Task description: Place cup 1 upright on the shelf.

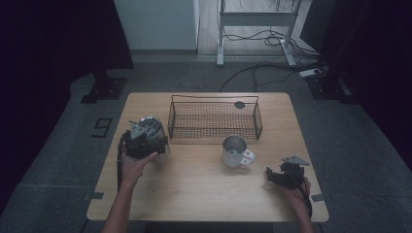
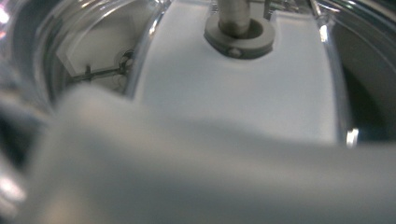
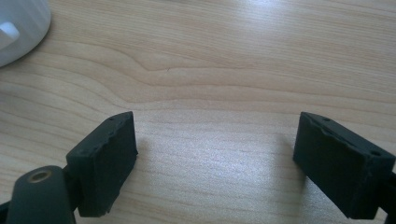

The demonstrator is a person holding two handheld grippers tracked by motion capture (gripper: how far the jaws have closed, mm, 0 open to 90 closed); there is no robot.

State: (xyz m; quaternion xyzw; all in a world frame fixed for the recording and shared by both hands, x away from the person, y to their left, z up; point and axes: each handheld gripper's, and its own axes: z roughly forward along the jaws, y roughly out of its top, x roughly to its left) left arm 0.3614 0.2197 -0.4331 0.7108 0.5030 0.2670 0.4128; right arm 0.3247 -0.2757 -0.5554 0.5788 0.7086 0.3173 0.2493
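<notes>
Glass jar (image 1: pixel 151 127) at left gripper (image 1: pixel 141 141), grip unclear; basket (image 1: pixel 214 119) beside; right gripper (image 1: pixel 284 175) jaws open

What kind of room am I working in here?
Likely a lab or recording studio, not a home: a bare wooden table on grey carpet, dark curtains at both sides, and loose cables trailing across the floor by a metal desk frame.

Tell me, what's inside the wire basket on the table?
The wire basket looks empty: the wooden table shows through its mesh. A small dark round spot sits by its far right corner; whether it lies inside or behind the basket cannot be told.
</notes>
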